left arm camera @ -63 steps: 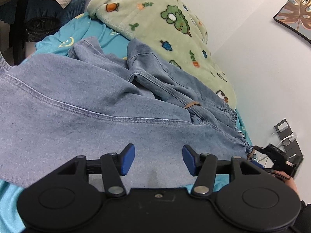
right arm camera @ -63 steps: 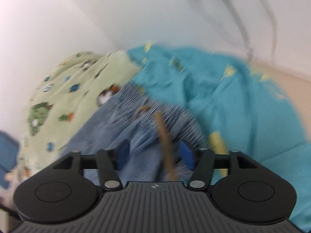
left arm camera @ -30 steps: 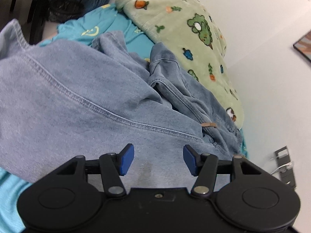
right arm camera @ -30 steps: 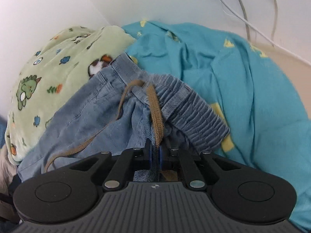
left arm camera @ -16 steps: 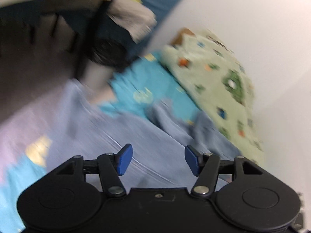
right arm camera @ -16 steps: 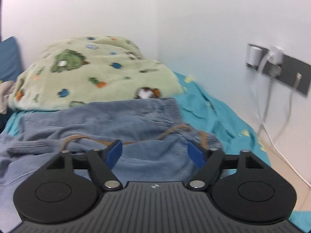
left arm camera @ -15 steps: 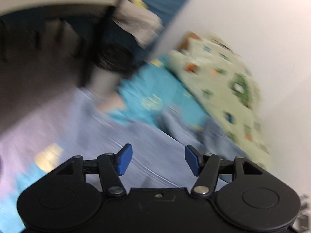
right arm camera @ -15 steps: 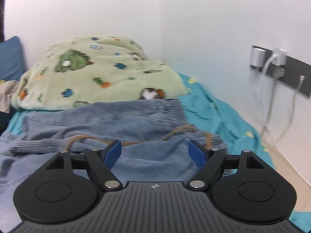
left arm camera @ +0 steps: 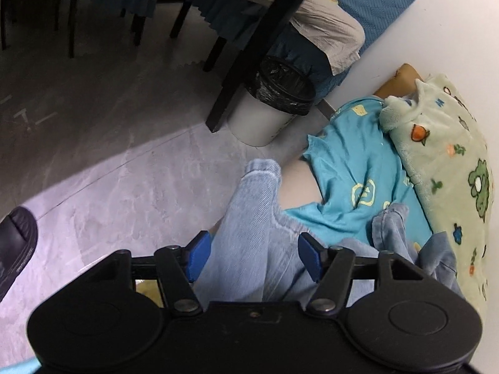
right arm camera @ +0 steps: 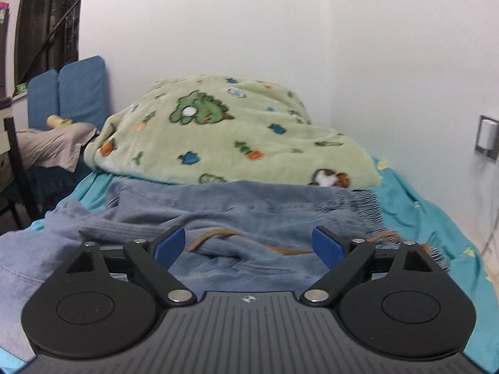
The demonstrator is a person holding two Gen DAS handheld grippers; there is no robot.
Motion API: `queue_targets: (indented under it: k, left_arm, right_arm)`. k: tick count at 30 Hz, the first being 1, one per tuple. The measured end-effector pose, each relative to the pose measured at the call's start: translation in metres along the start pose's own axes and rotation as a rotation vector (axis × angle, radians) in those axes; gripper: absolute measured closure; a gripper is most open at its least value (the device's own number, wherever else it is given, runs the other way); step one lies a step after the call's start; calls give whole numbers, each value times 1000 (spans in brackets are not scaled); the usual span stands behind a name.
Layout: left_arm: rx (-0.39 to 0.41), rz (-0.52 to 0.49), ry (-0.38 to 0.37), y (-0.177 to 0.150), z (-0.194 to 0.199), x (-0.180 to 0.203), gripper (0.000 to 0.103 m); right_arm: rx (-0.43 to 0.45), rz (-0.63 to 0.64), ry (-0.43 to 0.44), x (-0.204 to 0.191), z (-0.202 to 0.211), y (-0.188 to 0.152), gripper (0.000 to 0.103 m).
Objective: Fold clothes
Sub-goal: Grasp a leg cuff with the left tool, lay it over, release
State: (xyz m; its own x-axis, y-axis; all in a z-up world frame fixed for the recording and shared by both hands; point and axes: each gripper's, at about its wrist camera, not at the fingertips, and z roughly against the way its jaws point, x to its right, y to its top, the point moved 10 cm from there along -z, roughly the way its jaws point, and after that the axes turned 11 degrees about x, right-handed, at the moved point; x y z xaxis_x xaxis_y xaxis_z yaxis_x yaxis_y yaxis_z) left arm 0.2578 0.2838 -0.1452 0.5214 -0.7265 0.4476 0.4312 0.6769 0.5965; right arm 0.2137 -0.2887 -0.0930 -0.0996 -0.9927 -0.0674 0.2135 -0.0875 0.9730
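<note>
Light blue denim trousers lie spread on the bed, with a brown drawstring at the waistband. One trouser leg hangs over the bed's edge toward the floor. My left gripper is open, its blue pads either side of that leg, just above it. My right gripper is open wide and empty, low over the waistband area.
A green patterned fleece blanket is piled at the bed's far end by the white wall. A teal sheet covers the bed. A white bin with a black liner, dark table legs and a black shoe are on the grey floor.
My right gripper let go of the waistband, opened and drew back level. My left gripper swung from the denim's middle to the leg hanging over the bed edge.
</note>
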Motion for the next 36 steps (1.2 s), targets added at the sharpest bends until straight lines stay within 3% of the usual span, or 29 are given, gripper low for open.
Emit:
queue_targets:
  k: [6, 8, 11, 16, 21, 25, 28, 31, 34, 36]
  left_arm:
    - [-26, -100, 77, -6, -45, -6, 52]
    - [-35, -99, 63, -8, -51, -10, 74]
    - [-27, -43, 13, -4, -47, -15, 100]
    - [115, 33, -61, 22, -6, -11, 102]
    - [374, 188, -143, 63, 65, -23, 102]
    - [461, 323, -47, 66, 98, -64, 102]
    - [415, 371, 115, 50, 98, -102, 102]
    - [269, 411, 241, 24, 80, -131, 102]
    - [186, 439, 277, 12, 73, -140, 101]
    - [171, 451, 277, 9, 75, -139, 100]
  right_arm:
    - [-57, -41, 53, -19, -19, -21, 17]
    - [-76, -54, 47, -18, -23, -26, 17]
    - [-87, -75, 30, -13, -25, -28, 17]
    - [-110, -107, 10, -5, -29, -33, 17]
    - [-116, -128, 5, -3, -26, -33, 17]
    - [-97, -144, -20, 4, -23, -28, 17]
    - [-101, -186, -54, 17, -22, -28, 17]
    - [-121, -263, -90, 33, -22, -31, 17]
    - [-139, -331, -114, 44, -22, -35, 16]
    - [-150, -360, -115, 47, -22, -37, 16]
